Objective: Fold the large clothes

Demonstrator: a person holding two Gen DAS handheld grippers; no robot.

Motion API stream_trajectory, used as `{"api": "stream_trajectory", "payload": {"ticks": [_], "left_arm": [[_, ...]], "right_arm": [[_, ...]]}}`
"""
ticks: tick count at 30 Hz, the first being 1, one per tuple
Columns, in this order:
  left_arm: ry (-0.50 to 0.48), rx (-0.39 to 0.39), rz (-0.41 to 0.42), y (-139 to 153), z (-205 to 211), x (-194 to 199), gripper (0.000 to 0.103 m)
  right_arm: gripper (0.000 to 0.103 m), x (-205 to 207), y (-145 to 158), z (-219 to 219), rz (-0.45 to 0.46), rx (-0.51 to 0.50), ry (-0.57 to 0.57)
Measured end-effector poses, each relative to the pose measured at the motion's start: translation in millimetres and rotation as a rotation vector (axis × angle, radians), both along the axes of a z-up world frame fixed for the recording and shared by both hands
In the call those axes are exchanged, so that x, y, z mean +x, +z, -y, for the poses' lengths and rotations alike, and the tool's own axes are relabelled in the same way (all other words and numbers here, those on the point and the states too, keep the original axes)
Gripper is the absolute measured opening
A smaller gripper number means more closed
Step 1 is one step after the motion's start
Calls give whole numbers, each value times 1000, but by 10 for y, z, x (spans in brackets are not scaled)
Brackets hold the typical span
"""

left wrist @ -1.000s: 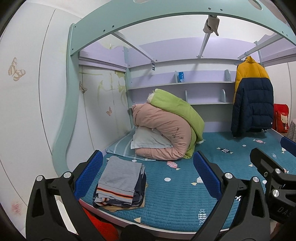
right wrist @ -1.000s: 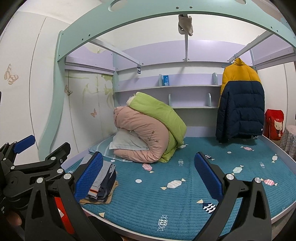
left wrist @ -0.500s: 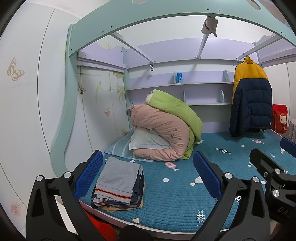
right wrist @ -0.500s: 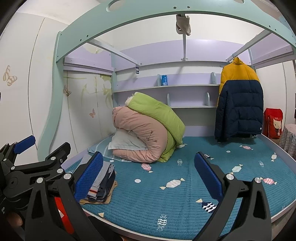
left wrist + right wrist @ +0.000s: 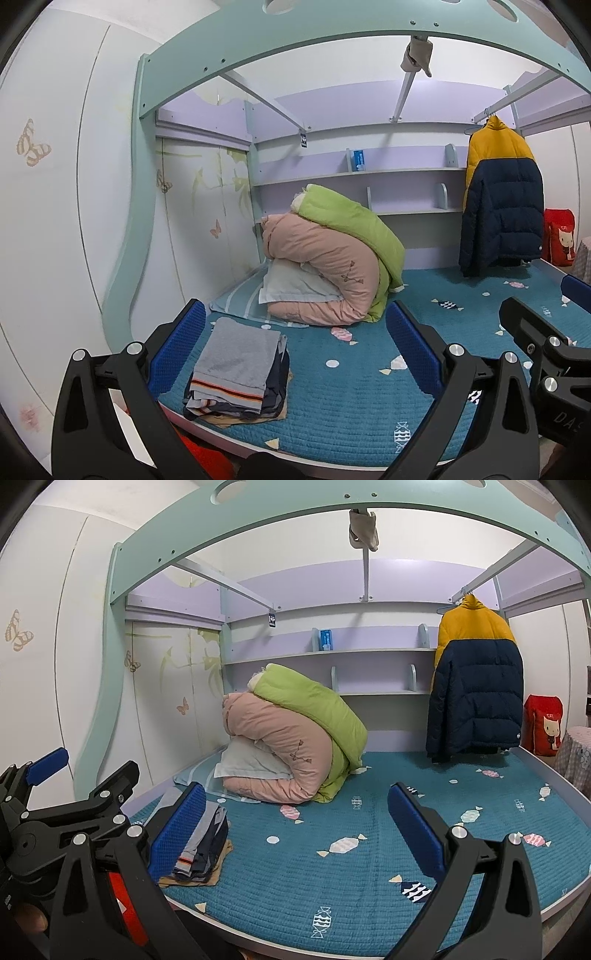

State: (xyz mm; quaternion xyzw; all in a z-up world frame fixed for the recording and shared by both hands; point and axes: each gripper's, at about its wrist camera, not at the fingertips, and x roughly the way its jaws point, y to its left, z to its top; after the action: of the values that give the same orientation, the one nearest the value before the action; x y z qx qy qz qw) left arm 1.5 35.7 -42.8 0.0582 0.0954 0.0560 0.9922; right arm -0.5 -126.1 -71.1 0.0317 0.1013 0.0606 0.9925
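Observation:
A stack of folded clothes (image 5: pixel 238 373), grey on top with striped and dark layers, lies at the bed's front left corner; it also shows in the right wrist view (image 5: pixel 201 843). A yellow and navy puffer jacket (image 5: pixel 498 206) hangs on a rail at the back right, also in the right wrist view (image 5: pixel 474 681). My left gripper (image 5: pixel 295 350) is open and empty, held in front of the bed above the stack. My right gripper (image 5: pixel 295 830) is open and empty, to the right of the left one.
The teal quilted mattress (image 5: pixel 369 856) fills the bed. Rolled pink and green quilts with a pillow (image 5: pixel 328 258) lie at the back left. A red bag (image 5: pixel 543 723) stands at the right. Shelves (image 5: pixel 332 653) and the mint frame (image 5: pixel 332 40) surround the bed.
Both views have shifted slightly, with the scene sliding a little left and down. Both grippers stay open and empty.

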Motion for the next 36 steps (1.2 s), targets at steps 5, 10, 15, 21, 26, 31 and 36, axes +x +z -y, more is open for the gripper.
{"api": "stream_trajectory", "payload": {"ticks": [5,10,15,21,26,31,36], "left_arm": [[-5,-7,-5,-2,-6,-16,98],[-5,-7,-8,-6,-9,-12,98],[-5,-8,-8,-6,-6,-21,98],[-5,-9,-10,-7,-7,-19,98],[-4,-7,-9,-3,-3,-20,98],[-4,-7,-8,-6,2,-19,98],[0,-7,-8,-14,13,-34,98]], "right_arm": [[95,-6,1,-2,1,0,-3],[95,4,-1,-1,-1,0,-1],[95,-5,2,0,-1,1,-1],[95,-3,-5,-1,-2,-1,-4],[95,-1,-5,0,-2,-1,-3],[95,-2,-5,3,-5,0,-3],[95,-5,-23,-2,-13,1,-4]]}}
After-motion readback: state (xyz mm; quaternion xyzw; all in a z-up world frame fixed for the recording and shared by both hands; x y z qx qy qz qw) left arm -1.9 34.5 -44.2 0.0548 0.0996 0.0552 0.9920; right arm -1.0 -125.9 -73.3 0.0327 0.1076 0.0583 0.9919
